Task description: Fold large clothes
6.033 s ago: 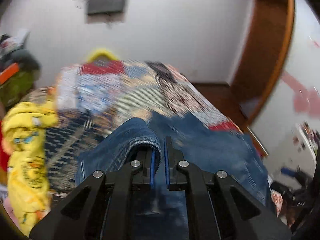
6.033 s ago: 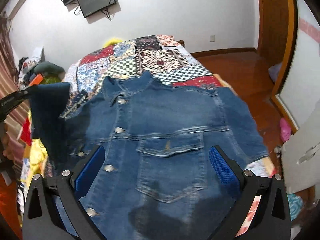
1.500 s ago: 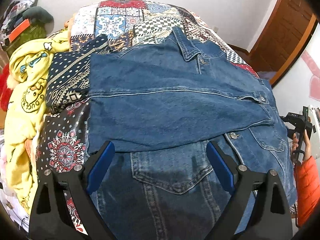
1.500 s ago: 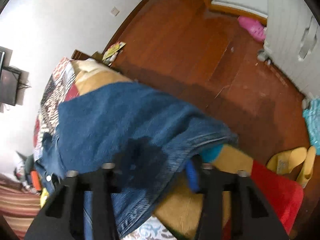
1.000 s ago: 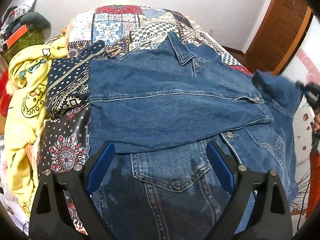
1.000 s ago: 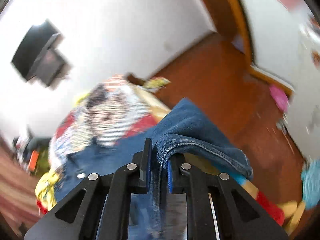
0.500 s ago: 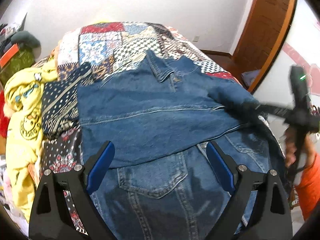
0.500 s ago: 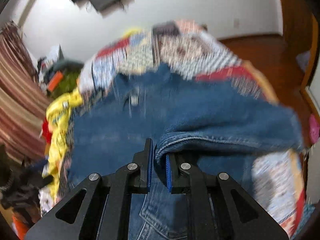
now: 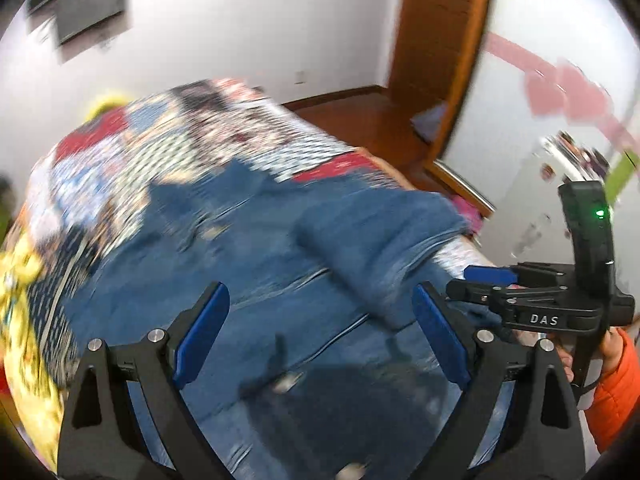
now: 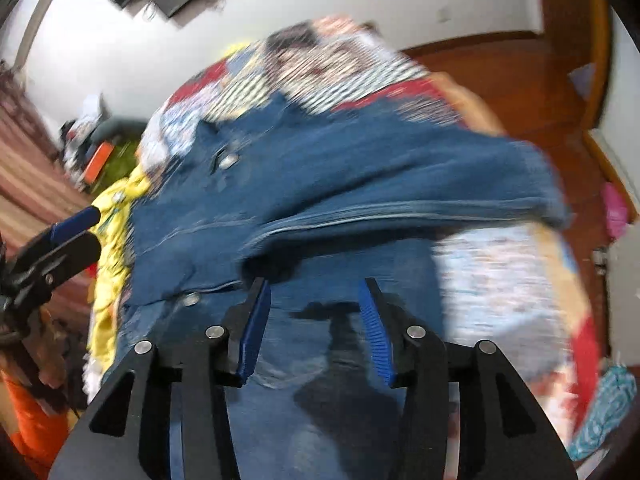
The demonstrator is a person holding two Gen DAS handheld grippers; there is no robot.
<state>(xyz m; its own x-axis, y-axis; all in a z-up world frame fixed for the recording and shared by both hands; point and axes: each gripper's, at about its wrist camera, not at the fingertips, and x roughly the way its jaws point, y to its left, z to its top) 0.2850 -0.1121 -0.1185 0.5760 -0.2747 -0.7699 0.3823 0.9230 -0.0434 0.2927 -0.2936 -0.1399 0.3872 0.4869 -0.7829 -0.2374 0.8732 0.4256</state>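
Observation:
A blue denim jacket (image 9: 248, 248) (image 10: 320, 184) lies spread on the bed, all of it blurred by motion. Its right sleeve (image 9: 380, 232) (image 10: 400, 200) is folded inward across the front. My left gripper (image 9: 318, 292) hovers above the jacket, open wide with nothing between its pads; in the right wrist view it (image 10: 76, 228) shows at the left edge. My right gripper (image 10: 314, 284) has its jaws opening. The sleeve's cuff lies just beyond them and the pads press on nothing. In the left wrist view the right gripper (image 9: 472, 282) stands at the jacket's right side.
A patchwork quilt (image 9: 224, 120) (image 10: 320, 60) covers the bed. A yellow garment (image 9: 16, 280) (image 10: 116, 216) lies along its left edge. Wooden floor (image 10: 520, 80) and a door frame (image 9: 440, 60) are on the right. A person's orange sleeve (image 9: 616, 392) holds the right gripper.
The right gripper carried the sleeve inward over the jacket, then its jaws parted and the sleeve dropped out. The left gripper rose and swung right, still open.

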